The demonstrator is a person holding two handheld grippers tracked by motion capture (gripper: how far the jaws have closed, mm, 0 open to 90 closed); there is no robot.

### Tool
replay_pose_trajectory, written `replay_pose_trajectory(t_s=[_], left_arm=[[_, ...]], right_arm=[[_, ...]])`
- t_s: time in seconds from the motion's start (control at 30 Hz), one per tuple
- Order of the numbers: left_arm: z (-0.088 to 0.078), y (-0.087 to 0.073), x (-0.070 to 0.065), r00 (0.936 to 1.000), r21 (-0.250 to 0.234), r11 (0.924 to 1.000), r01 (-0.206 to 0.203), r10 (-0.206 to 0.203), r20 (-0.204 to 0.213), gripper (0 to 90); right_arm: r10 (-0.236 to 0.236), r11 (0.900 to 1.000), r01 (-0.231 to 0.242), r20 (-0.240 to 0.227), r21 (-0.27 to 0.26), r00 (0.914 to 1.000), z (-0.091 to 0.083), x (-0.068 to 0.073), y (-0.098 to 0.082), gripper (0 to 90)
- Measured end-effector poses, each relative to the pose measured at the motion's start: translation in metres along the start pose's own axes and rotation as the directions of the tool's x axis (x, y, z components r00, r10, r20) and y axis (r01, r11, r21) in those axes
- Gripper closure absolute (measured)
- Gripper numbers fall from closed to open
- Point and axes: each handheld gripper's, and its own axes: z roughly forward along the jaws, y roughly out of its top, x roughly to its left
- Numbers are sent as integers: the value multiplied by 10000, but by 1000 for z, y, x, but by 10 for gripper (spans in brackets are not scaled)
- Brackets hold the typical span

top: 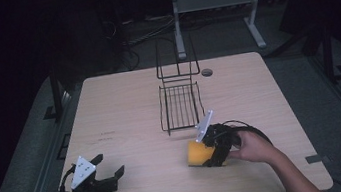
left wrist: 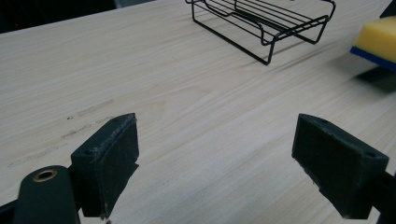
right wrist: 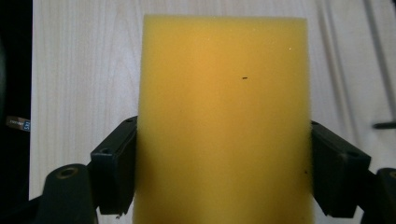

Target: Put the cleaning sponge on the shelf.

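A yellow sponge (top: 197, 154) with a blue underside is held at the table's near right, and my right gripper (top: 208, 155) is shut on it. In the right gripper view the sponge (right wrist: 224, 116) stands between the two jaws, and both pads press its sides. The sponge (left wrist: 376, 39) seems to hang a little above the wood, with a shadow under it. My left gripper (top: 109, 165) rests at the near left corner, open, with bare table between its jaws (left wrist: 217, 158). A black wire rack (top: 180, 105) stands at the table's middle.
The light wooden table (top: 119, 108) has a cable hole (top: 207, 72) near its far edge, right of the wire rack (left wrist: 261, 23). Behind the table, on the dark floor, stands the white frame of another desk (top: 177, 24) with cables.
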Motion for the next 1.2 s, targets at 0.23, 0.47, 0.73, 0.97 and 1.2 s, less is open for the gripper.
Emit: replay_pose_trajectory(t_s=[0.23,0.47,0.73,0.97,1.2], left_arm=[[0,0,0,10000,-3,10000,-10,10,7,141],[0,0,0,10000,-13,10000,-6,6,17,141],[0,1,0,10000,-19,10000,-10,10,26,141],[0,0,0,10000,-53,10000,10,-10,15,141],[0,0,0,10000,-45,10000,10,-10,22,141]], right_arm=[[17,9999,-16,65,-145,10000,-6,-8,4,219],[44,9999,-44,-43,-102,10000,-6,-14,7,219],[-34,9997,32,-60,-237,10000,-10,-24,16,219],[-127,9998,128,5,-163,9999,-11,-28,24,219],[-143,9999,143,28,-63,9999,-13,-34,31,218]])
